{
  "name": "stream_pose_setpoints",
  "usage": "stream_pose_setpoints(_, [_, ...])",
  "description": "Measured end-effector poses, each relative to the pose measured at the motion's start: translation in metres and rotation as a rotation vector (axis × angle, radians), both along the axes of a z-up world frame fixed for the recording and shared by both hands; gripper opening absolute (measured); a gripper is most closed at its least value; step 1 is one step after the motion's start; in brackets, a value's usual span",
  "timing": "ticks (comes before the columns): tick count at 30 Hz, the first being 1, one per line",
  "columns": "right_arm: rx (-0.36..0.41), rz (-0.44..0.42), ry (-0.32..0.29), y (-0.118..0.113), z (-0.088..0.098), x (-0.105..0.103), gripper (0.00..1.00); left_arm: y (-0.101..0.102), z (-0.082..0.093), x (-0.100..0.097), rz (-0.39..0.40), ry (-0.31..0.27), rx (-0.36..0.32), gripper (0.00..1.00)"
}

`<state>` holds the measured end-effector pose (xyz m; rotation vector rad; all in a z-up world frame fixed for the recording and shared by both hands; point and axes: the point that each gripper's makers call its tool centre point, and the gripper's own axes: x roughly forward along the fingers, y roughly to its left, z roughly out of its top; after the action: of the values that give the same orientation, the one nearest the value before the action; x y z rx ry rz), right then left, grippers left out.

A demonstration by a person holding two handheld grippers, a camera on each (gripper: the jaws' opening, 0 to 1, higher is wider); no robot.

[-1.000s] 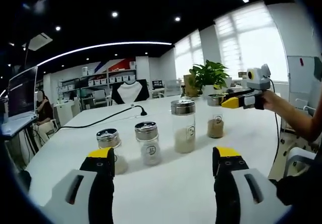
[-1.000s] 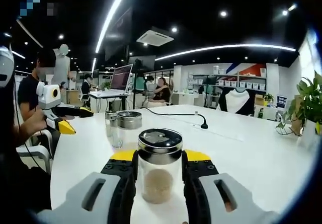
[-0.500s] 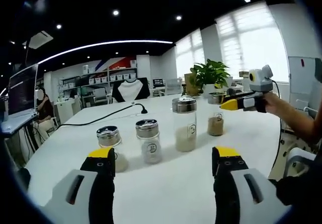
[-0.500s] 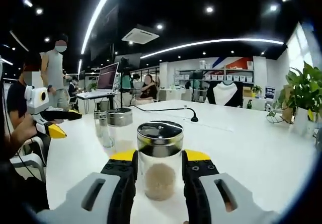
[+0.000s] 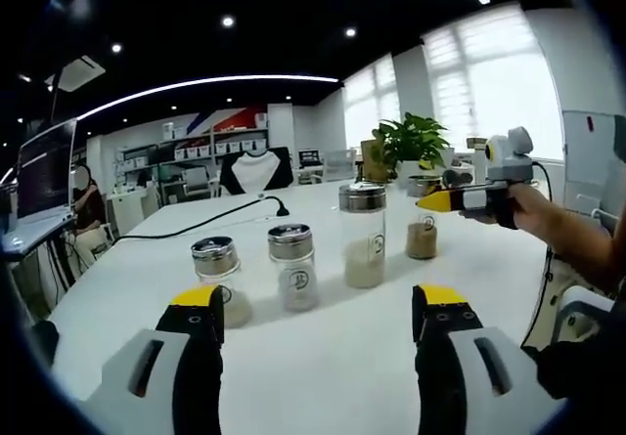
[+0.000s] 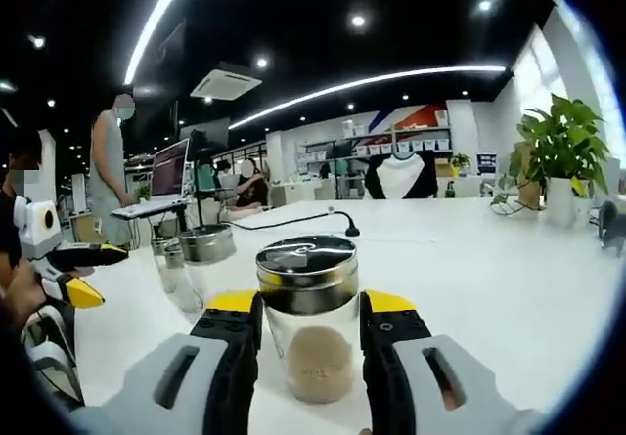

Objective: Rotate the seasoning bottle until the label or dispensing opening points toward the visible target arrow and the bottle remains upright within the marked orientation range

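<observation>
White bench (image 5: 323, 357) in an open office, with shelving, a potted plant (image 5: 409, 144) and seated people far behind. Right gripper (image 6: 311, 332) was closed on the seasoning bottle (image 6: 308, 327), jaws pressed against its glass on both sides; the bottle stood upright at the right end of a row. Left gripper (image 5: 318, 318) hung spread and empty above the near bench. No target arrow or orientation marks could be made out, so progress was judged as grasp secured, rotation unconfirmed. Neighbours: tall jar (image 5: 363, 236) just left of the bottle, then two short jars (image 5: 293, 267), (image 5: 219, 279); a black cable (image 5: 196, 228) lay beyond, well apart.
</observation>
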<state>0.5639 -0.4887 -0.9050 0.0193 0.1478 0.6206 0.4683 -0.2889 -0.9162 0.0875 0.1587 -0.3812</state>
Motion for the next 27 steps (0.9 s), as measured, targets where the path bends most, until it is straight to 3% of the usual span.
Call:
stream_pose_setpoints(5, [-0.049,-0.045,-0.023,0.000,0.000,0.005,0.43,0.000,-0.003,0.000,0.001,0.007,-0.004,0.83])
stream_pose_setpoints(10, [-0.035,-0.063,-0.037,-0.005,0.005,0.012,0.39,0.002,-0.002,0.000,0.000,0.004,-0.002,0.83])
stream_pose_setpoints(27, [-0.043,0.118,-0.047,0.004,0.005,0.009,0.38,0.010,0.001,0.000,0.017,-0.001,-0.005,0.83])
